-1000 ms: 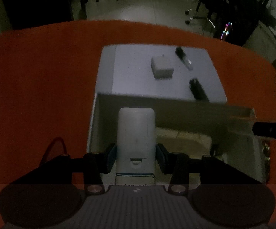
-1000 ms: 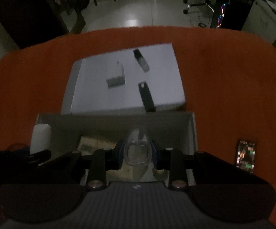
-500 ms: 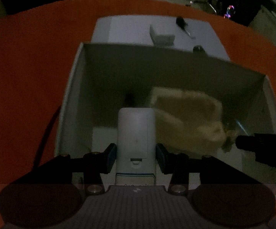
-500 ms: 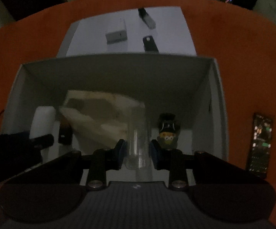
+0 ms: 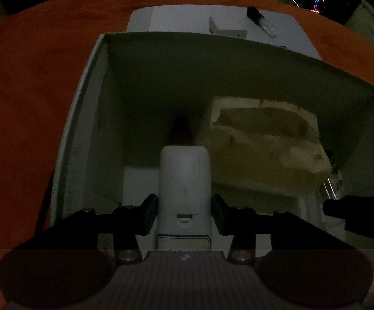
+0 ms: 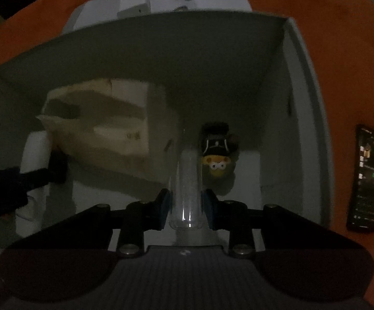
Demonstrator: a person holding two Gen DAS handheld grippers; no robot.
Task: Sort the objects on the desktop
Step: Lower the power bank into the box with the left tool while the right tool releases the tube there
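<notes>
We see one desk under fuzzy orange cloth. On it is one grey cardboard box, open, with smooth flat walls. Inside lies one crumpled tan paper bag. Our left tongs grip one white rounded plastic device, hanging inside the box. Our right tongs clamp one clear plastic tube, also in the box, beside one yellow-faced toy figure. One flat black phone lies on the cloth outside.
</notes>
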